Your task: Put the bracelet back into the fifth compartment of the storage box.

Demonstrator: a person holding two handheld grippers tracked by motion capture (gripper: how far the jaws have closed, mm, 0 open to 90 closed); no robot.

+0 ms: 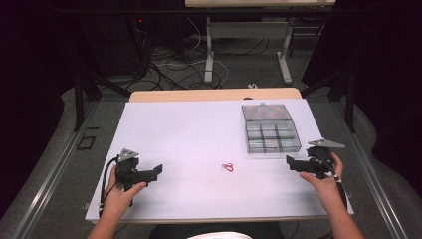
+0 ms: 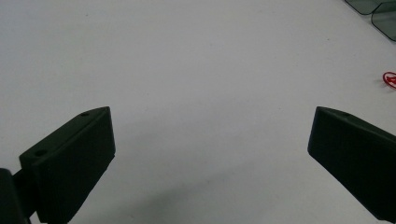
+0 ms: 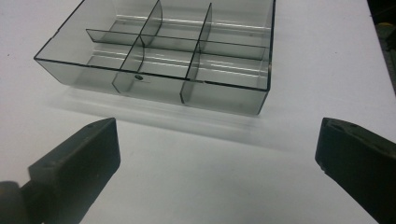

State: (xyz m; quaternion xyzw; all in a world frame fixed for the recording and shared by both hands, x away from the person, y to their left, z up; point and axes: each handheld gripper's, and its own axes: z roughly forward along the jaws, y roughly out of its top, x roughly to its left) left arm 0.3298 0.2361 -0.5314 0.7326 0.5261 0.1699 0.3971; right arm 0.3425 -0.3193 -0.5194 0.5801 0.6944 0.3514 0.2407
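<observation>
Left gripper (image 2: pixel 212 154) had jaws wide apart over bare white table (image 2: pixel 187 56); small red clip-like item (image 2: pixel 390 79) sat ahead, off its right jaw. Right gripper (image 3: pixel 217 158) jaws also spread, nothing between; clear divided organizer box (image 3: pixel 159 51) just ahead, path unobstructed.

Right of the left gripper's fingers (image 2: pixel 70 158), the small red object (image 2: pixel 390 79) is cut by the frame edge and too small to identify. Beyond the right gripper's fingers (image 3: pixel 74 158), the divided clear box's (image 3: pixel 154 88) far end runs off frame.
</observation>
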